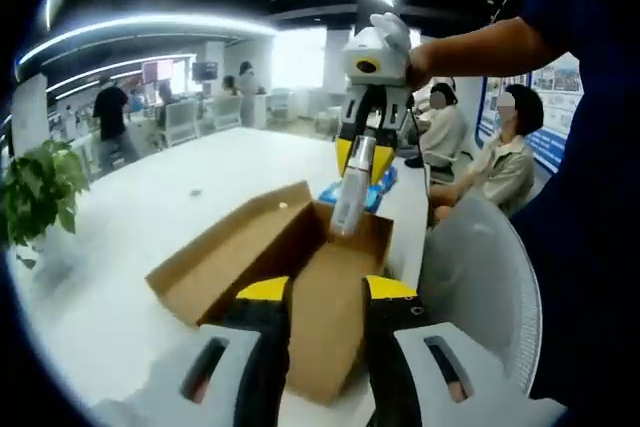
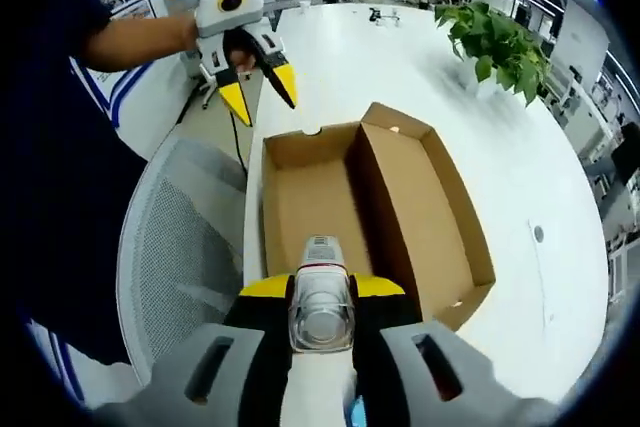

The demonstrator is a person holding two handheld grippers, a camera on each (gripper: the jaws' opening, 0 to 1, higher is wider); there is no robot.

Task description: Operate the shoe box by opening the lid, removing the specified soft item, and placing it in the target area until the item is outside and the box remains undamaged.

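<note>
Your right gripper (image 2: 322, 292) hides the near end of the soft item (image 2: 322, 302), so you can't read its label. Your left gripper (image 1: 327, 292) covers the shoe box's (image 1: 250, 247) near wall. Distant people stay blurred.

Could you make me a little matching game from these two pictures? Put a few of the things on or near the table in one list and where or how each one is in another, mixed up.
Things:
1. shoe box
2. tube-like item
3. left gripper
4. potted plant

States:
A. empty, jaws apart, held up beyond the box's far end
B. lid folded open, lying on the white table
C. clamped between the right gripper's jaws, above the box
D. standing at the table's far edge

Pairs: 1-B, 2-C, 3-A, 4-D
</note>
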